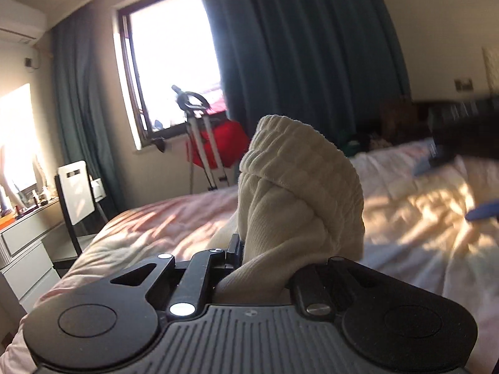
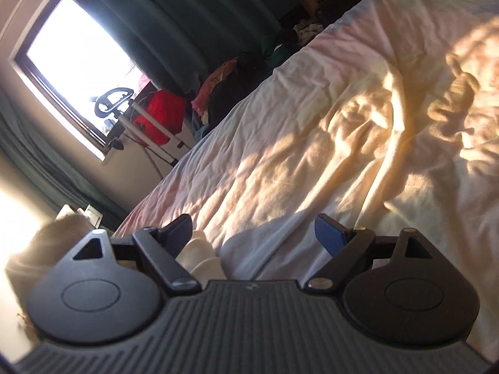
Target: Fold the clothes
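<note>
While the bed fills most of both views, its pale, rumpled cover streaked with sunlight, the step in hand looks like carrying a finished bundle: the left gripper is clamped on cream socks, rolled into a ball that stands up from its jaws at the centre of the left view. I judge the fold itself done, so the next move calls for a clear spot on the cover, a gentle set-down so the roll does not spring loose, and only then a release.

The right gripper has its blue pads wide apart with nothing pressed between them; a pale bit of cloth shows low between them, too little to name.

Dark green curtains hang across the upper frame beside a bright window at upper left. A red bag on a stand sits below the sill, a chair and desk lie at the left edge, and a clothes heap lies past the bed.
</note>
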